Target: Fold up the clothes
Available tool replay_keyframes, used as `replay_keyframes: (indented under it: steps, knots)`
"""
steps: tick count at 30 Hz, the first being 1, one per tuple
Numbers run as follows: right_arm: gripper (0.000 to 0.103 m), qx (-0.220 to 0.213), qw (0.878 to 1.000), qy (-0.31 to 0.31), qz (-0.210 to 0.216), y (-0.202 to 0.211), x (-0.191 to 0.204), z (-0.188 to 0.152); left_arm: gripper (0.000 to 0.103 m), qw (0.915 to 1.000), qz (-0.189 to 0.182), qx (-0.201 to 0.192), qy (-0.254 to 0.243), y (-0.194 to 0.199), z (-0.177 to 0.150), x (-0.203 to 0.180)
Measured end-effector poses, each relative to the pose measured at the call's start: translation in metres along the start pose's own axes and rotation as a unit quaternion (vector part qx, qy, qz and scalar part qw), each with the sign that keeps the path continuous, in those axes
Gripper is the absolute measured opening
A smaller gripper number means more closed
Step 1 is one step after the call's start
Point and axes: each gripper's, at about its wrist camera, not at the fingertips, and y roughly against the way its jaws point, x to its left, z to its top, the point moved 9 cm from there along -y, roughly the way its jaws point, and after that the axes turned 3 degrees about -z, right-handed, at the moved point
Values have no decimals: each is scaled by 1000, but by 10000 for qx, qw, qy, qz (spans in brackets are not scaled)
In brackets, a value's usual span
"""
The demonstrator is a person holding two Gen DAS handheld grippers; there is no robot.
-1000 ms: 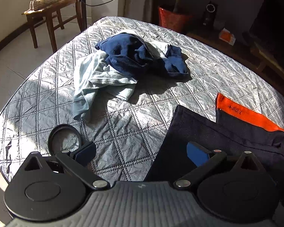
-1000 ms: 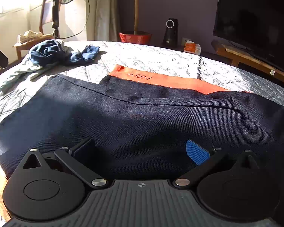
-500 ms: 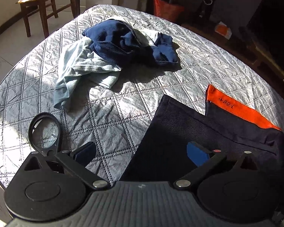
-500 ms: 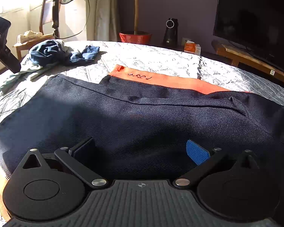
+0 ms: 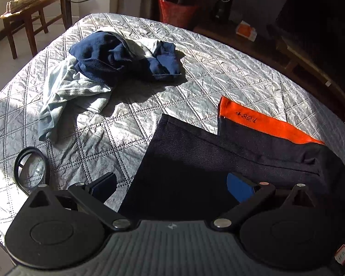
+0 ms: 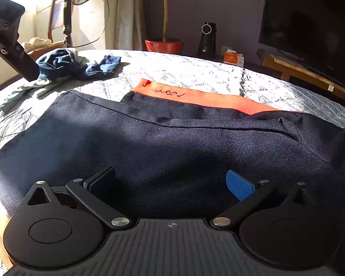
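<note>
The bed fills my view, quilted grey cover in bright sun. Spread flat on its near side lies the dark navy garment, orange band along its far edge. Further off, a heap of blue clothes sits on a pale one. My left tool hangs wide over the garment's corner, gripping nothing; my right tool, equally wide, is over its middle.

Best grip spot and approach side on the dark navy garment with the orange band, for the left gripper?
Probably the free corner of the dark navy garment with the orange band. It lies flat on the grey quilted bedspread with bare quilt on two sides, so the open left gripper could come in low from the left.
</note>
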Motion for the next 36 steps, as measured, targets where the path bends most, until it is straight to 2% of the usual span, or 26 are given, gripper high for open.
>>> replay_keyframes:
  steps: [6,8,14,23,26,30,34,36]
  knots:
    - [103,0,10000,0,0,0,0,0,102,9998,52,31,-177,-2,-2,-1]
    - [103,0,10000,0,0,0,0,0,102,9998,181,-47,-92,0,2,8]
    - [103,0,10000,0,0,0,0,0,102,9994,233,-30,261,-1,6,26]
    - [103,29,10000,-15,59,-1,-1,3,102,9992,333,98,176,-15,5,14]
    - [102,175,9991,-133,351,13,-10,7,102,9995,290,87,-7,-17,4,0]
    - [103,127,9964,-843,17,44,-93,11,102,9995,266,177,-88,-24,0,-16]
    - [103,78,9862,-1613,-361,76,-183,13,102,9993,208,190,-234,-26,-3,-33]
    - [103,159,9817,-1801,-600,78,-230,17,102,9991,215,216,-305,-29,-5,-41]
